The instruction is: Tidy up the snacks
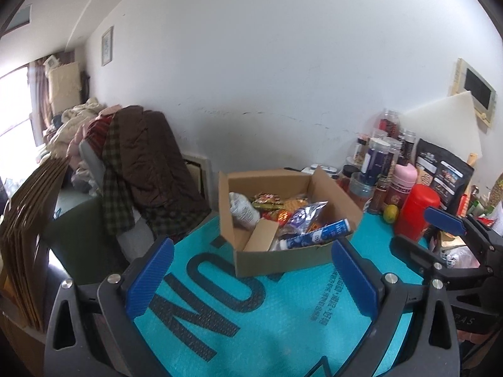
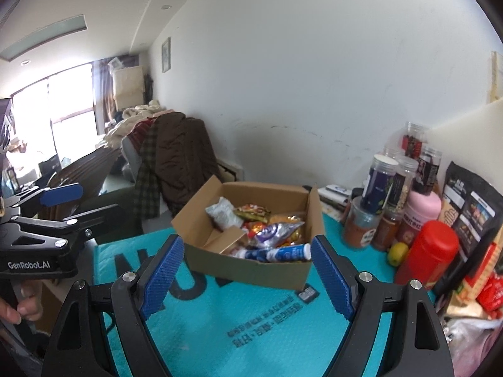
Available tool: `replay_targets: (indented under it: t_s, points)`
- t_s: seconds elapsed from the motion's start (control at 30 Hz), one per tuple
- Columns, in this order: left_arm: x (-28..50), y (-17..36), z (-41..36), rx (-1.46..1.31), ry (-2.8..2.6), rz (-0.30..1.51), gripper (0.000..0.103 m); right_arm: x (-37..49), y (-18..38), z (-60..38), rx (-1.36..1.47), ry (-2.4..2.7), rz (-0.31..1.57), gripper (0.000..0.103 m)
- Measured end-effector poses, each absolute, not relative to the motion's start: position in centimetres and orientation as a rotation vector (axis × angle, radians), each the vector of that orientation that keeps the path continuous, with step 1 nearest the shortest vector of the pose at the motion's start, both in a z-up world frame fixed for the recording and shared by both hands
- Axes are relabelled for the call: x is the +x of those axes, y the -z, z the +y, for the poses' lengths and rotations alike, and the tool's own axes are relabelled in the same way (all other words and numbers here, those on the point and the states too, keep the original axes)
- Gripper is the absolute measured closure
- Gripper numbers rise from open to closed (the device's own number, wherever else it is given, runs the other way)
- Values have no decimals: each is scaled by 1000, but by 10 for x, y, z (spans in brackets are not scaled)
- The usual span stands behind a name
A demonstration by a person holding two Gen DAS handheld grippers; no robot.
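An open cardboard box (image 1: 276, 260) (image 2: 251, 271) stands on a teal mat (image 1: 267, 320) (image 2: 257, 323). It holds snacks: a white bag (image 1: 243, 209) (image 2: 221, 212), a purple and silver bag (image 1: 306, 216) (image 2: 276, 231), orange and red packets, and a blue and white tube (image 1: 317, 235) (image 2: 276, 254) along its near side. My left gripper (image 1: 251, 243) (image 2: 100, 199) is open just short of the box's near left corner, with nothing between its pads. My right gripper (image 2: 246, 240) (image 1: 410, 227) is open in front of the box's near wall, also with nothing in it.
Right of the box stand several jars (image 2: 377, 188), a pink bottle (image 2: 421, 207), a red canister (image 1: 415, 213) (image 2: 427, 254), a yellow-green fruit (image 2: 397, 253) and a black pouch (image 2: 471, 207). A chair draped with a brown coat (image 1: 147, 163) stands left. Flattened cardboard (image 1: 25, 235) leans at far left.
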State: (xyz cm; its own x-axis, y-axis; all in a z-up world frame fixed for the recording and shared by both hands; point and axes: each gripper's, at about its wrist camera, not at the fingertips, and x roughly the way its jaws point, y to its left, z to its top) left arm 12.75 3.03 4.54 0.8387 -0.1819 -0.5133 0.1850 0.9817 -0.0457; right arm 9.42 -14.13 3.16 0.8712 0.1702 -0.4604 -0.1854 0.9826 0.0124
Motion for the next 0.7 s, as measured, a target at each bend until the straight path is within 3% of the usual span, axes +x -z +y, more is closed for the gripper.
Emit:
replay_targets:
  t_s: [0.7]
  points:
    - [124, -32, 31, -7, 120, 577, 1, 102, -21, -140, -27, -253, 523, 19]
